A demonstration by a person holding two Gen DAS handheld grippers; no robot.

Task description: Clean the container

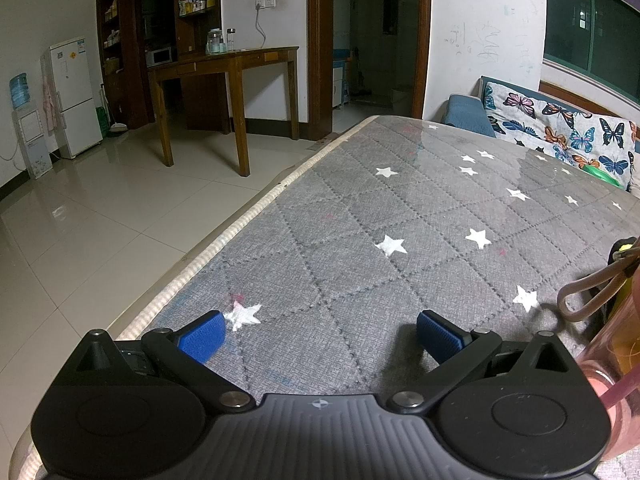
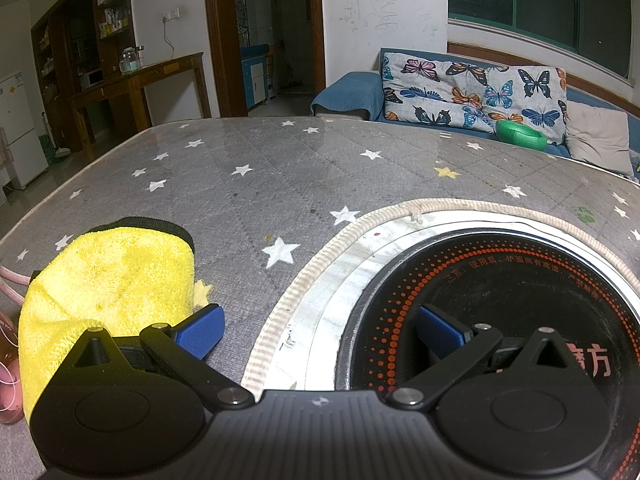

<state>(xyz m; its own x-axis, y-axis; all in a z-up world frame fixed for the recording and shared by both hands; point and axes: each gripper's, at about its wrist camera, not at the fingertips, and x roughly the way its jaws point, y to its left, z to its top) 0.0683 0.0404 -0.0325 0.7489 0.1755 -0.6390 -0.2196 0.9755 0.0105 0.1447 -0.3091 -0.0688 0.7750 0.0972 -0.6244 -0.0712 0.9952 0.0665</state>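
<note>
we hold the left gripper (image 1: pixel 320 330) wide open and empty over the grey starred counter (image 1: pixel 360 216). our right gripper (image 2: pixel 320 330) gapes empty too, beside the yellow cloth (image 2: pixel 108 280); the pink container (image 1: pixel 612 360) stands between them.

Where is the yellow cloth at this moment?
In the right wrist view, the yellow cloth lies on the star-patterned table cover, at the lower left, left of the round cooktop and next to a pink container.
</note>
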